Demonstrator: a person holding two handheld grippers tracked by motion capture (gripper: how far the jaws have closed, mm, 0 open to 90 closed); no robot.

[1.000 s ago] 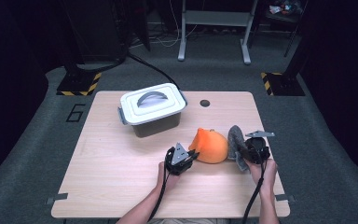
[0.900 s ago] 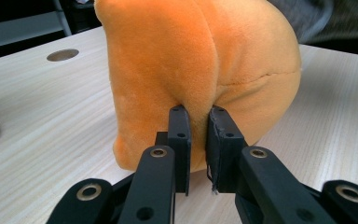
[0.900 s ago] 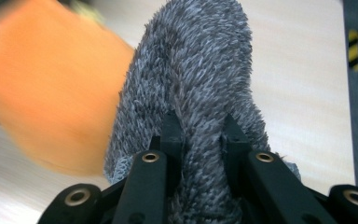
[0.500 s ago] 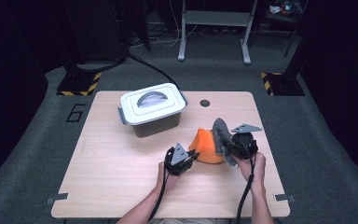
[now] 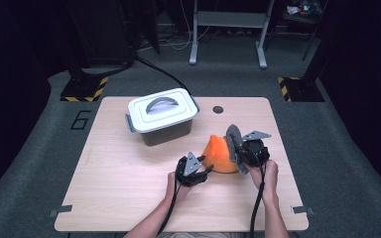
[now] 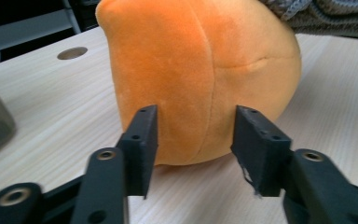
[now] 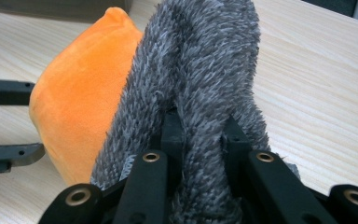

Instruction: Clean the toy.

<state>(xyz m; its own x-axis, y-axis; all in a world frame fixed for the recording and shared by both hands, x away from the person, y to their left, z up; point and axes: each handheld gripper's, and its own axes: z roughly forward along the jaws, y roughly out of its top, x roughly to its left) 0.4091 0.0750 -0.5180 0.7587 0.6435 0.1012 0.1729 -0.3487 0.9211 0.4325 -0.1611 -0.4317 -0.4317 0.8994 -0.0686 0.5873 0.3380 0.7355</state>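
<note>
An orange plush toy lies on the wooden table, right of the middle. A grey fuzzy part of it stands up along its right side. My right gripper is shut on this grey fuzzy part, which bulges out between the jaws, and the orange body lies just left of it. My left gripper is at the toy's left edge. Its jaws have just been opening. They now stand open on either side of the orange body's lower end, and the pads do not press on it.
A grey box with a white handled lid stands at the back of the table, left of the middle. A small round hole sits near the far edge. Dark floor and stand legs lie beyond the table.
My right gripper has carried the grey fuzzy part to the left, up against the orange body. The left gripper's jaws have opened off the toy, and that hand has stayed in place.
</note>
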